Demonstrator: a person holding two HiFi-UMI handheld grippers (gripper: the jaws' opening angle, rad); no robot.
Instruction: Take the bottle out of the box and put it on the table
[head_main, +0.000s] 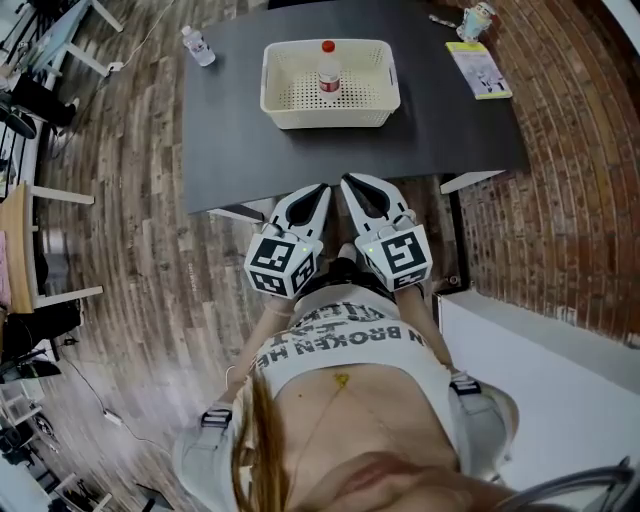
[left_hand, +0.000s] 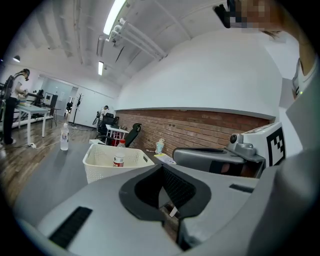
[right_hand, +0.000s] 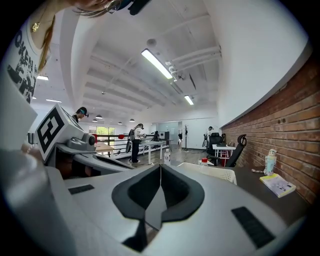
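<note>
A clear bottle with a red cap and red label (head_main: 327, 72) stands upright inside a white perforated basket (head_main: 375, 100) on the dark table (head_main: 230, 140). From the left gripper view the bottle (left_hand: 119, 155) shows over the basket's rim (left_hand: 100, 170). Both grippers are held side by side near the person's body, short of the table's near edge. My left gripper (head_main: 322, 188) is shut and empty, its tips meeting (left_hand: 161, 167). Beside it, my right gripper (head_main: 347, 180) is also shut with nothing in it (right_hand: 160, 166).
A second clear bottle (head_main: 197, 45) stands at the table's far left corner. A yellow booklet (head_main: 478, 68) and a small figure (head_main: 478, 18) lie at the far right. A brick wall (head_main: 570, 180) runs along the right; desks and chairs stand on the wooden floor at the left.
</note>
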